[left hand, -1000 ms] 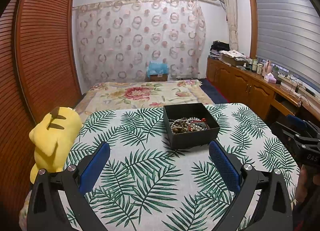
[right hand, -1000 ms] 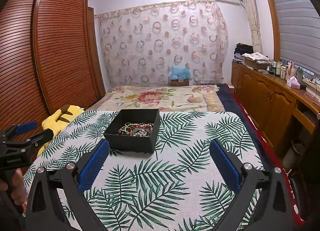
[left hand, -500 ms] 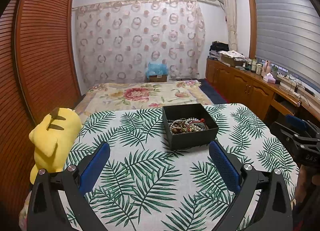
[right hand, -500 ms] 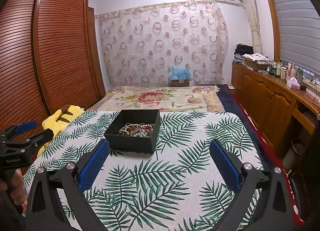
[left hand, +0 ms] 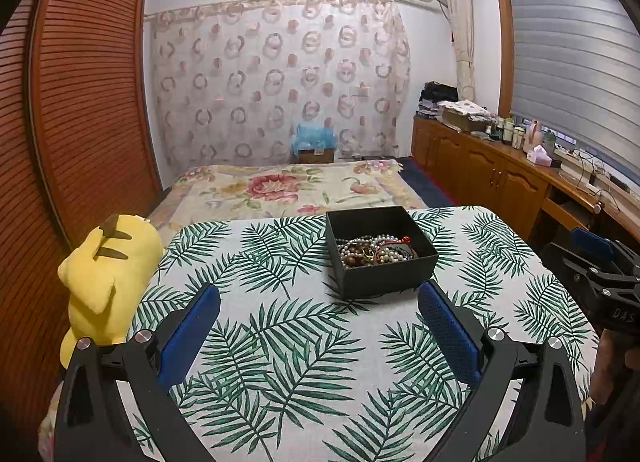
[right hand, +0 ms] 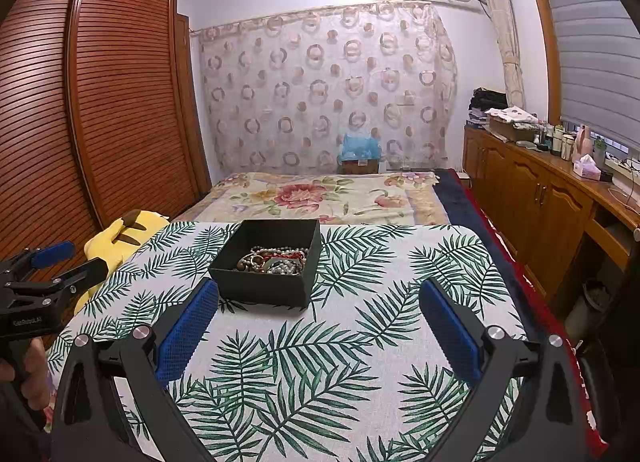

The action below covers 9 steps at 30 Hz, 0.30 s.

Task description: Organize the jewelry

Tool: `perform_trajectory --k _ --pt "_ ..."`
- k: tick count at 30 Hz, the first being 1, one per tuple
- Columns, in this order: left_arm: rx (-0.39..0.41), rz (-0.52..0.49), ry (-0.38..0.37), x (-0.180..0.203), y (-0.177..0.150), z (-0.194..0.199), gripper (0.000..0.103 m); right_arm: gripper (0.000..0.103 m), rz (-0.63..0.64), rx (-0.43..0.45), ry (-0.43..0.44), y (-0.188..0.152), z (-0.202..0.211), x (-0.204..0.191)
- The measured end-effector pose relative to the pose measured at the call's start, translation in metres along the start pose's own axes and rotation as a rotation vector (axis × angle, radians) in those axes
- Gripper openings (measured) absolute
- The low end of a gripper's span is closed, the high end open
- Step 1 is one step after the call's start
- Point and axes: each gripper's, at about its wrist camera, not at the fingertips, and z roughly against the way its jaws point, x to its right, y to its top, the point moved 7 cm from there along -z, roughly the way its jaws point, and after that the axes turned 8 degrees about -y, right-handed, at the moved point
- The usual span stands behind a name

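Note:
A black open box (left hand: 380, 252) stands on the table with the palm-leaf cloth (left hand: 280, 342). It holds a heap of jewelry (left hand: 376, 253): pearl strands, brown beads and a red cord. The box also shows in the right wrist view (right hand: 272, 262) with the jewelry (right hand: 276, 260) inside. My left gripper (left hand: 318, 302) is open and empty, just short of the box and a little left of it. My right gripper (right hand: 318, 302) is open and empty, short of the box and to its right. Each gripper shows at the edge of the other's view, the right (left hand: 600, 274) and the left (right hand: 48, 274).
A yellow plush toy (left hand: 106, 274) leans at the table's left edge. A bed with a floral cover (left hand: 288, 190) lies beyond the table. A wooden wardrobe (left hand: 88, 102) stands on the left. Wooden cabinets (left hand: 500, 178) run along the right wall.

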Motion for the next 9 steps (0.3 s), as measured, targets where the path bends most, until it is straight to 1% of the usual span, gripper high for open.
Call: perform_trajectory --k 9 --pt "-0.004 -0.002 -0.005 0.0032 -0.0008 0.0002 0.096 0.101 -0.001 0.001 -0.001 -0.0003 0.0 0.0002"
